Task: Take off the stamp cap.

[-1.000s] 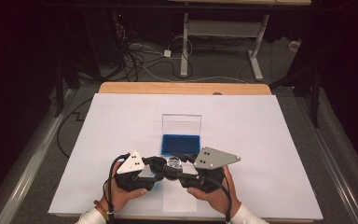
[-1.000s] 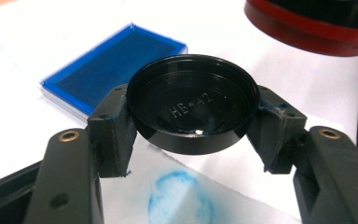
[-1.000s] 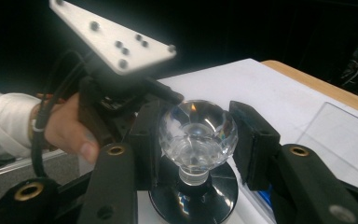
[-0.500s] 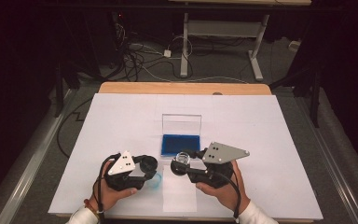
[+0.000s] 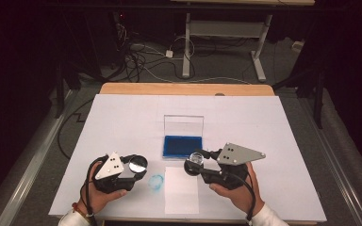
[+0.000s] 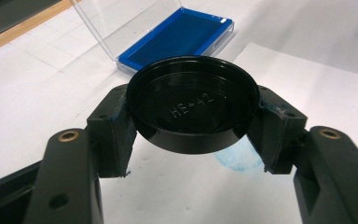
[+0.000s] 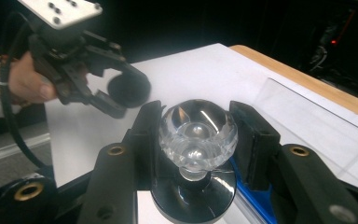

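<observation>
High view: my left gripper (image 5: 139,165) was clamped on a round black cap (image 5: 137,163), held over the bench (image 5: 122,117) just left of a blue smudge (image 5: 156,181). Behind it lay an open blue case (image 5: 183,146). My right gripper (image 5: 194,162) was clamped on a clear glass knob stamp (image 5: 196,157) near the case's front edge.

Black round cap (image 6: 193,105), clear-knobbed stamp (image 7: 198,128), apart
</observation>
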The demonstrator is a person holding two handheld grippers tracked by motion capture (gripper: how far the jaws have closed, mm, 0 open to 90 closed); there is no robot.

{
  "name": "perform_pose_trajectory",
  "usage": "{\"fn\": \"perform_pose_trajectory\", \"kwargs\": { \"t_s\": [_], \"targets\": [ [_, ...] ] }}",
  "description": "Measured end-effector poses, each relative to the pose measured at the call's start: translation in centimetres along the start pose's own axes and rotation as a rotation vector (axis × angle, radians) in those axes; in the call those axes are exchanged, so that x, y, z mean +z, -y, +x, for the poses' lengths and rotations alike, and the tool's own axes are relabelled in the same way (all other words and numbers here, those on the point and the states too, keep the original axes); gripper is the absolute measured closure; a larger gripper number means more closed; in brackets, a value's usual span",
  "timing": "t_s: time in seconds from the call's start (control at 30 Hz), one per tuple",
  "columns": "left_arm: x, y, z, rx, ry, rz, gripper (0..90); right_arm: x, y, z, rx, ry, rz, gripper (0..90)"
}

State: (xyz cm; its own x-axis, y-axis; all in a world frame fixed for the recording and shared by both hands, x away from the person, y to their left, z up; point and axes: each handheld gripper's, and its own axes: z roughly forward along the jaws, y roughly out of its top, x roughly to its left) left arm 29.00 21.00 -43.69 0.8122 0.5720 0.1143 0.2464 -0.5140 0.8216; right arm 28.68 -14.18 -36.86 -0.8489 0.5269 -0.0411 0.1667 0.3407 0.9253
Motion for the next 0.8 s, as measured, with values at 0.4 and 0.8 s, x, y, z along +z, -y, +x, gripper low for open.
{"fn": "perform_pose_trajectory", "kwargs": {
  "t_s": [0.4,0.8],
  "targets": [
    [-1.2,1.4,0.0,-0.009,-0.043,0.016,36.9,-1.7,0.7,-1.3,0.008,0.046,0.015,57.0],
    [-1.5,3.3,0.6,-0.032,-0.042,0.05,36.9,-1.1,1.1,-2.1,0.021,0.057,0.04,56.9]
  ]
}}
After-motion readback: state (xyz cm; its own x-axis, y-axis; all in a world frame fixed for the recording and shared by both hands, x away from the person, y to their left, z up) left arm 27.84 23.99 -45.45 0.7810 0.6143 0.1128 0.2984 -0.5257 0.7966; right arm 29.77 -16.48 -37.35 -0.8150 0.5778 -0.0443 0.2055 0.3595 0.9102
